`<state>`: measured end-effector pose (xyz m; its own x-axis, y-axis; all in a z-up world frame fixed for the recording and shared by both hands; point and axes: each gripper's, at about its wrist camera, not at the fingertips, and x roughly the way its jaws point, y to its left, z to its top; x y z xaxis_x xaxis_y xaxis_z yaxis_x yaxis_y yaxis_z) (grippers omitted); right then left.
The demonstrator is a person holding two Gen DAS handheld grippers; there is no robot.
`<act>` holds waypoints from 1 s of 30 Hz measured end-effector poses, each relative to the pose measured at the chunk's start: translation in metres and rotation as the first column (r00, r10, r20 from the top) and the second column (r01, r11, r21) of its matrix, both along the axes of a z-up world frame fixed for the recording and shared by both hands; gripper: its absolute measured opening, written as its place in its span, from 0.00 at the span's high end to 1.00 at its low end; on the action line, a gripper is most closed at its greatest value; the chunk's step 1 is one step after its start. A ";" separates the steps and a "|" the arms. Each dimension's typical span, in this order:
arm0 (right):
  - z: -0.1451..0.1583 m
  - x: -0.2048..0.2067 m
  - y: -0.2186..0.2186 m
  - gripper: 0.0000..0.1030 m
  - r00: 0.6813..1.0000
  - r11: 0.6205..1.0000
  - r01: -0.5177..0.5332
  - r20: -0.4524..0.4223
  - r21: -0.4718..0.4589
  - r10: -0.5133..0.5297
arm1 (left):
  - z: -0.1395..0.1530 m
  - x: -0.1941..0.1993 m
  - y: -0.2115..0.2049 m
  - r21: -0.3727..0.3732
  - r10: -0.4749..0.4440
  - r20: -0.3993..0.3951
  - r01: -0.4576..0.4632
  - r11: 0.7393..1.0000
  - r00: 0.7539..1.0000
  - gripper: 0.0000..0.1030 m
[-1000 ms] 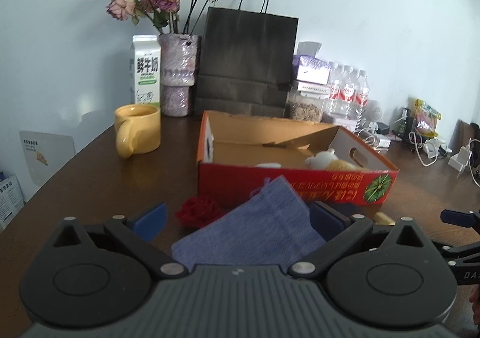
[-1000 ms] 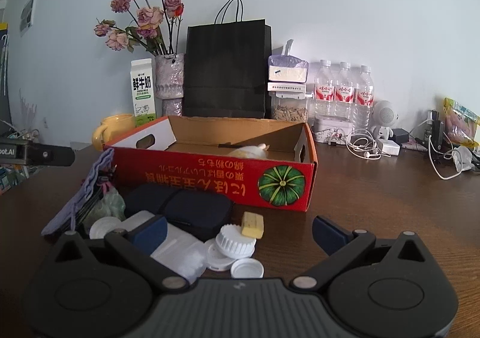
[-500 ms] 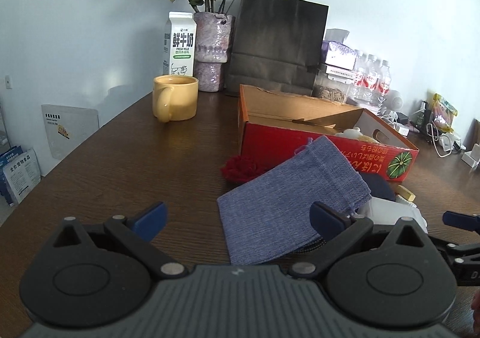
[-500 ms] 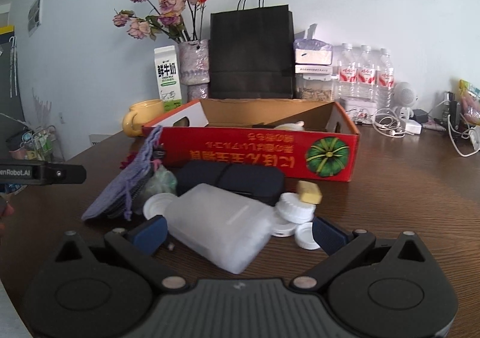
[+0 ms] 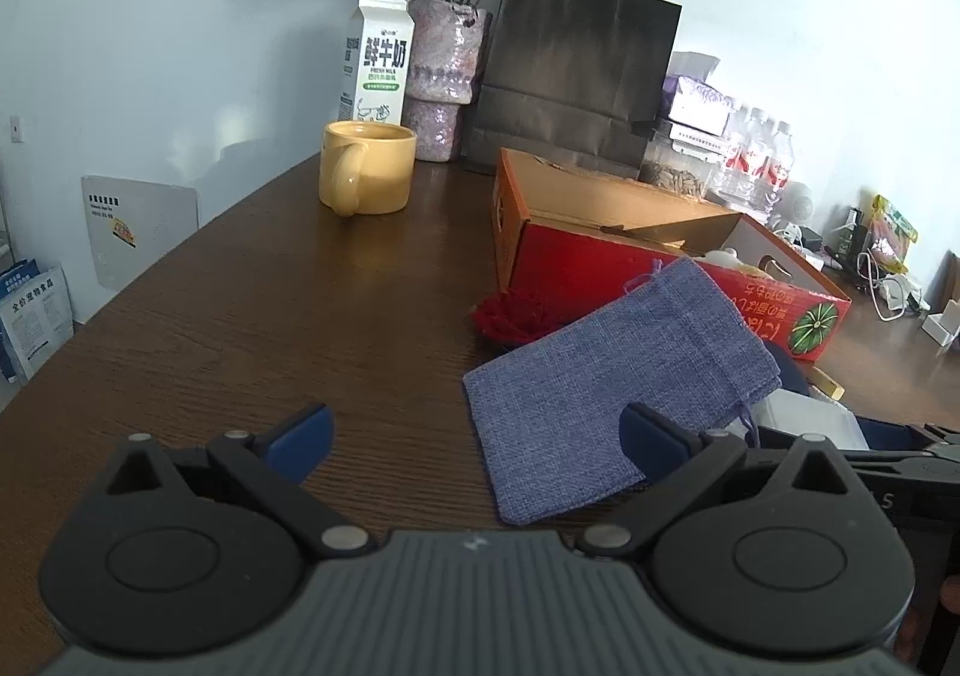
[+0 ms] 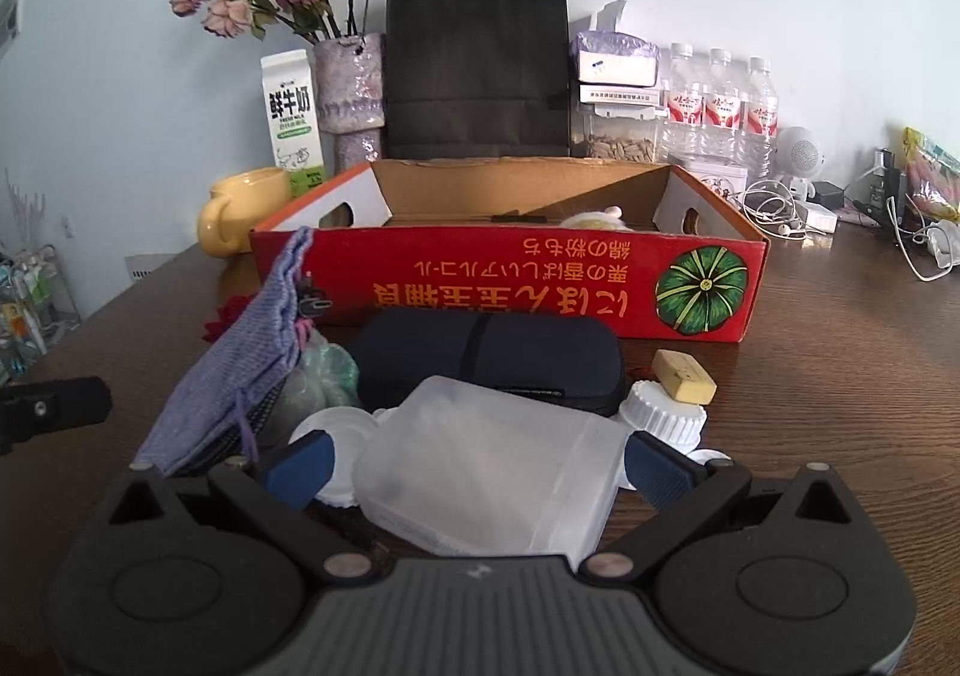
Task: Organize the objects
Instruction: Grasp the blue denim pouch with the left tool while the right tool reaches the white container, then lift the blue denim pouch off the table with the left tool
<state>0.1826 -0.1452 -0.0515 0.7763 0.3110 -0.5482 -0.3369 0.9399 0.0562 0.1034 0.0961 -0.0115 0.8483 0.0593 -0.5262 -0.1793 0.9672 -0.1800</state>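
A red cardboard box (image 6: 510, 280) stands open on the brown table, with a small pale item inside. In front of it lie a dark zip case (image 6: 486, 358), a translucent plastic container (image 6: 486, 472), white caps (image 6: 663, 412), a yellow block (image 6: 684, 376) and a blue-purple cloth pouch (image 6: 252, 352). My right gripper (image 6: 480, 469) is open, its fingers on either side of the container. In the left wrist view my left gripper (image 5: 474, 436) is open and empty. The pouch (image 5: 618, 376) lies just ahead of its right finger, beside a red flower (image 5: 516, 313) and the box (image 5: 600, 256).
A yellow mug (image 5: 366, 175), a milk carton (image 5: 375, 64), a vase of dried roses (image 5: 441, 76) and a black paper bag (image 6: 477, 58) stand behind the box. Water bottles (image 6: 720, 106), cables and chargers (image 6: 780, 208) fill the back right. Bare table (image 5: 240, 316) lies at the left.
My left gripper has pulled back and to the left, away from the pouch. My right gripper has moved forward, so the translucent container now sits between its fingers.
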 end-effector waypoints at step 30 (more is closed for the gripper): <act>-0.009 0.010 -0.024 0.04 0.998 0.998 -0.031 -0.056 0.061 0.034 | -0.021 0.027 -0.031 -0.103 -0.155 -0.014 0.153 0.983 0.988 0.62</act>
